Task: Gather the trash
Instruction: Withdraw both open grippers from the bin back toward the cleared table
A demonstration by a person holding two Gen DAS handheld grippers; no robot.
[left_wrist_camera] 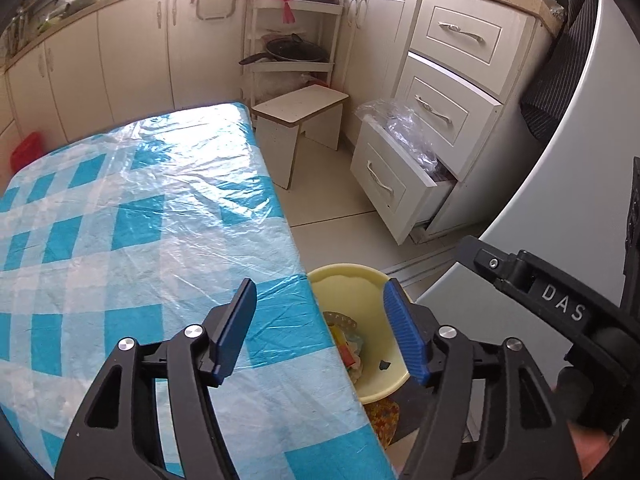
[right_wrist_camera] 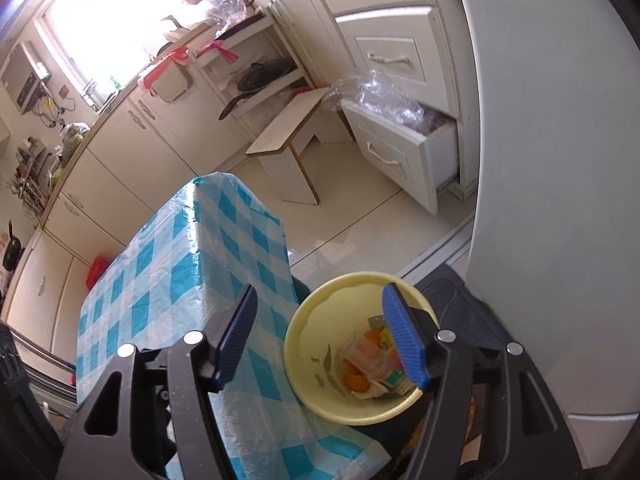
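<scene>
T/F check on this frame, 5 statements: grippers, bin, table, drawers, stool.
1. Both grippers are open and hold nothing. True: left gripper, right gripper.
2. The yellow bin is empty. False: it holds wrappers and orange scraps.
3. The yellow bin stands on the table. False: it sits lower, beside the table's edge.
4. The bottom drawer is pulled open with clear plastic bulging out. True.
5. A frying pan lies on the white stool. False: the stool top is bare; the pan is on the rack shelf behind.
</scene>
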